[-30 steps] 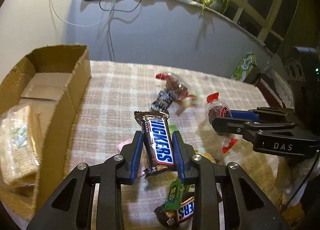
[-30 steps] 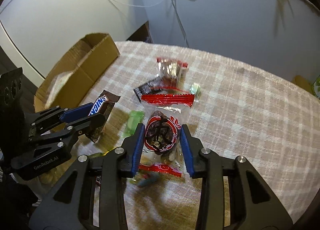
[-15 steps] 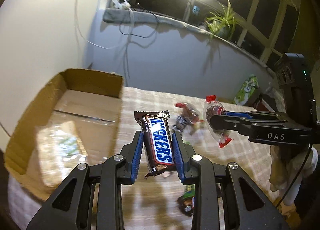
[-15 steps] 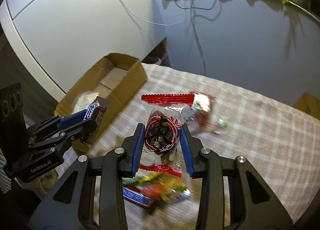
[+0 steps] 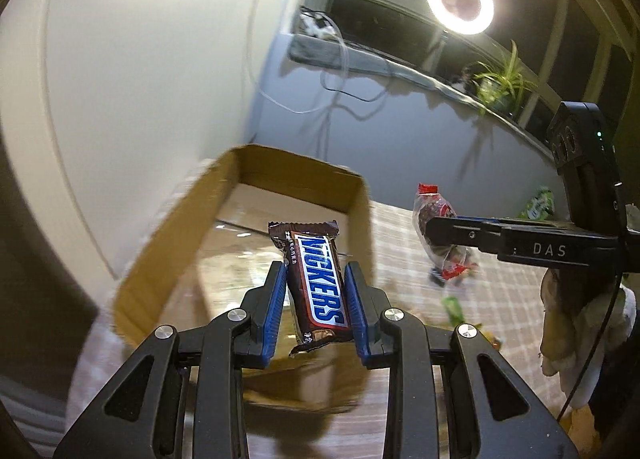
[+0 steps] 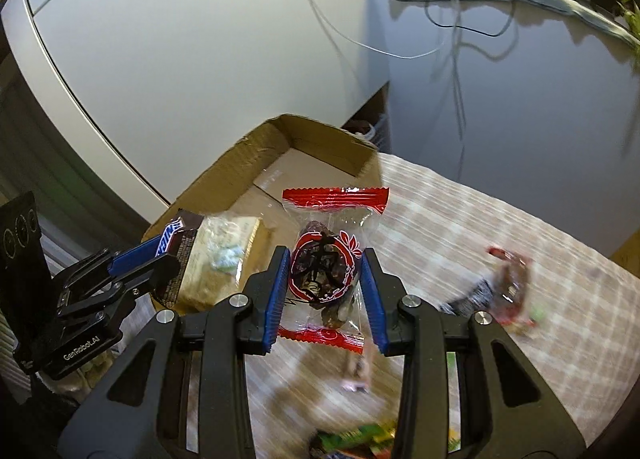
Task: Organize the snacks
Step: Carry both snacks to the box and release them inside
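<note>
Both of our grippers have swung away from the scattered snacks on the checked tablecloth (image 6: 500, 219) and now face the cardboard box (image 5: 362, 219), which a second ago sat off to the left and now lies straight ahead of the left gripper (image 5: 316, 291). Starting on the left: that gripper is clamped narrow on a Snickers bar (image 5: 316, 279), its blue pads pressing the long sides, the bar pointing forward over the box's near wall. We judge the bar is already above the open floor of the box, so the step is to carry it a little further in, lower it, and only then let go, laying it flat beside the pale wrapped cracker pack (image 6: 224, 255) that rests against the near-left wall. To the right, our right gripper (image 6: 326, 287) grips a clear red-ended sweet packet (image 6: 328, 259) by its bulging middle; the box wall lies ahead and slightly left of it. We should bring this one over the wall too, keeping the two grippers apart so they do not knock together above the box. Soft film may cling to a pad, so we open fully and draw back cleanly. More wrapped sweets (image 6: 504, 291) wait on the cloth to the right.
</note>
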Demonstrator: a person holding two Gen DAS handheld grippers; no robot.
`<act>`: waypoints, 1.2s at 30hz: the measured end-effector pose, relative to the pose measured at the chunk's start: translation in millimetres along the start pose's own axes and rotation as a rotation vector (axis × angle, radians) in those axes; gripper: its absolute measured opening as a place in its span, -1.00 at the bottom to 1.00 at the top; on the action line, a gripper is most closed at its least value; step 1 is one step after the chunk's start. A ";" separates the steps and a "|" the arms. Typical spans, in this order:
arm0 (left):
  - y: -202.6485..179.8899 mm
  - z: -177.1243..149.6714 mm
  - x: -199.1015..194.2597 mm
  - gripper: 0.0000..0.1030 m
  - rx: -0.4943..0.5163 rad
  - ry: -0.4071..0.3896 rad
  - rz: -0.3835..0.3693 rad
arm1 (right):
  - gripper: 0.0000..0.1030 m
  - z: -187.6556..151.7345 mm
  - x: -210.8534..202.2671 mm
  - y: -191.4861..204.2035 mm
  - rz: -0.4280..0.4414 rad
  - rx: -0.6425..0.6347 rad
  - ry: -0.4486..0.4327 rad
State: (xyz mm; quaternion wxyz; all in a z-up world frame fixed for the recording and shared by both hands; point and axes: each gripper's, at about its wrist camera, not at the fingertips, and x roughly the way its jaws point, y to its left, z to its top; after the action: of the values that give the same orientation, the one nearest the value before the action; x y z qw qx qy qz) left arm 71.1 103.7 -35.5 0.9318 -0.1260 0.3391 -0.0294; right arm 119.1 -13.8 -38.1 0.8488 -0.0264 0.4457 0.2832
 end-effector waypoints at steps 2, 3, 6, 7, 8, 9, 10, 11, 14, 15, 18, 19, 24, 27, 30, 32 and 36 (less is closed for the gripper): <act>10.0 0.2 -1.1 -0.45 -0.011 -0.001 0.019 | -0.28 4.2 6.5 4.9 0.008 -0.006 0.006; 13.6 -0.3 -1.6 -0.45 -0.016 -0.002 0.027 | -0.28 6.4 10.1 7.4 0.011 -0.009 0.010; 25.9 -2.0 -1.8 -0.45 -0.036 -0.002 0.045 | -0.28 13.0 22.6 15.3 0.013 -0.020 0.020; 29.7 -2.4 -1.4 -0.45 -0.043 -0.002 0.053 | -0.28 14.9 26.3 17.4 0.015 -0.024 0.024; 32.8 -2.7 -1.4 -0.45 -0.048 -0.002 0.057 | -0.28 16.6 30.7 20.1 0.015 -0.028 0.028; 35.9 -3.1 -1.1 -0.45 -0.053 -0.001 0.061 | -0.28 18.2 33.9 21.8 0.016 -0.031 0.032; 39.4 -3.7 -0.5 -0.45 -0.059 0.001 0.067 | -0.28 19.2 36.8 23.5 0.018 -0.033 0.036; 41.3 -4.0 0.0 -0.45 -0.062 0.002 0.071 | -0.28 20.0 40.8 25.3 0.019 -0.036 0.041; 47.1 -5.3 0.3 -0.45 -0.070 0.006 0.079 | -0.28 21.3 51.0 28.9 0.024 -0.040 0.057; 48.6 -4.9 0.3 -0.45 -0.072 0.007 0.081 | -0.28 21.1 52.6 29.6 0.026 -0.042 0.061; 52.3 -5.0 0.7 -0.45 -0.082 0.008 0.082 | -0.28 21.9 60.4 31.2 0.027 -0.043 0.070; 52.8 -4.8 1.1 -0.45 -0.082 0.009 0.082 | -0.28 22.0 62.0 31.6 0.029 -0.043 0.072; 52.7 -4.8 2.0 -0.44 -0.081 0.012 0.087 | -0.27 22.1 66.1 34.1 0.028 -0.053 0.077; 52.0 -4.2 2.4 -0.39 -0.081 0.009 0.088 | -0.05 21.8 66.7 35.2 0.023 -0.057 0.078; 53.3 -3.5 0.6 0.13 -0.085 -0.002 0.099 | 0.45 22.6 63.3 36.0 0.008 -0.059 0.059; 53.9 -2.9 -0.5 0.13 -0.086 -0.006 0.096 | 0.49 23.4 59.8 36.4 0.008 -0.063 0.045; 53.8 -3.2 -0.2 0.13 -0.084 -0.007 0.094 | 0.64 23.9 56.1 37.1 0.004 -0.069 0.039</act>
State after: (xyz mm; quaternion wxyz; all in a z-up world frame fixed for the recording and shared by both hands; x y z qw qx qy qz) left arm 67.3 155.0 -51.4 0.9272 -0.1491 0.3423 0.0292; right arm 143.0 50.1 -59.3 0.8379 -0.0601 0.4522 0.2997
